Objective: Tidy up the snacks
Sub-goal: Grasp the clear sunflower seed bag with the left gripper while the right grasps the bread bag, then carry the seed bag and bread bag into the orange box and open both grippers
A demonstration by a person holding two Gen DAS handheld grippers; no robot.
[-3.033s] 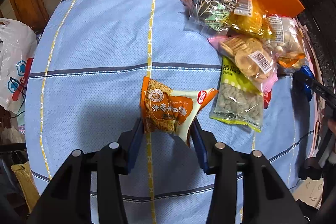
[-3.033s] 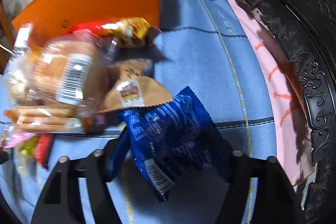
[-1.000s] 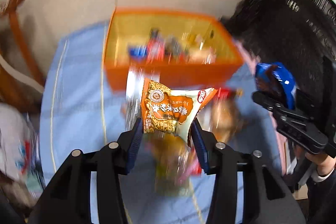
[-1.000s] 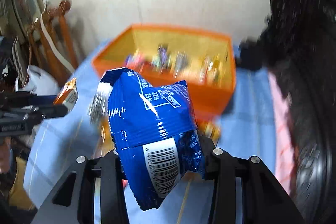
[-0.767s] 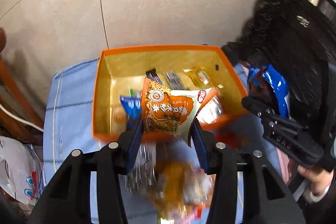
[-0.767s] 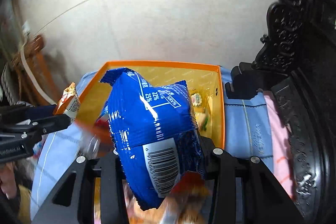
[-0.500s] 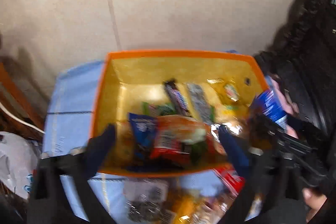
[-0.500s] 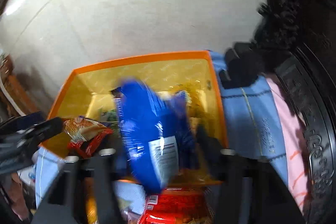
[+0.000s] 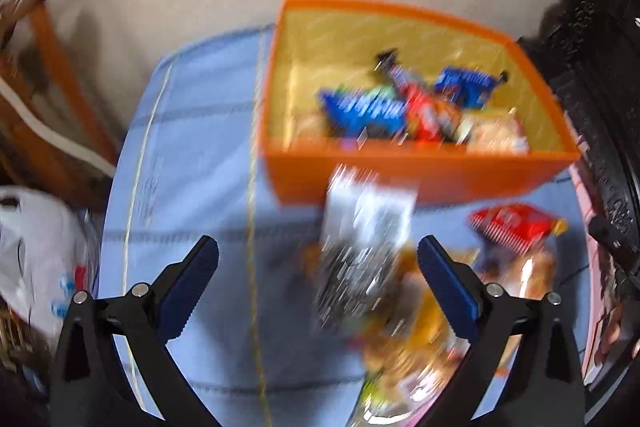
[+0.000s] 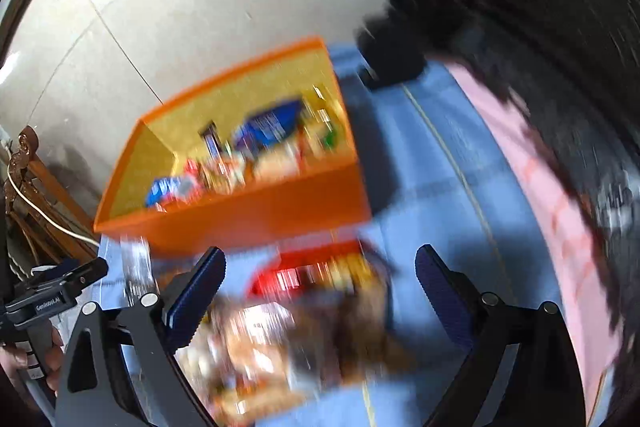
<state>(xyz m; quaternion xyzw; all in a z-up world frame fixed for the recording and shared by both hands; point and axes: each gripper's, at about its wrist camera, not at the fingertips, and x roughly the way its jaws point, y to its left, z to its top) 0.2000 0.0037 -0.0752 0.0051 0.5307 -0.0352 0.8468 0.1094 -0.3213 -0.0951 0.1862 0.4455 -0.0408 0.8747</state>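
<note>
On the blue cloth (image 9: 188,163) in front of me stands the orange box (image 9: 420,175), and its yellow inside holds a jumble of packets: a blue packet (image 9: 364,113), a red packet (image 9: 424,111) beside it and another blue pack (image 9: 464,87) further back, all smeared by blur. My left gripper (image 9: 318,267) hangs over the cloth just short of the box with its blue pads spread wide and nothing between them; below it lies a clear bag of dark seeds (image 9: 360,259) among a heap of snacks (image 9: 420,339) that I cannot tell apart. My right gripper (image 10: 320,275) is opening its jaws, now nearly at full spread, and grips nothing; under it sits a red wrapper (image 10: 304,275) and a blurred pile of loose bags (image 10: 288,343) on the cloth, just beside the box's near wall. At the left edge of the right view a hand (image 10: 24,359) holds the other gripper's handle.
</note>
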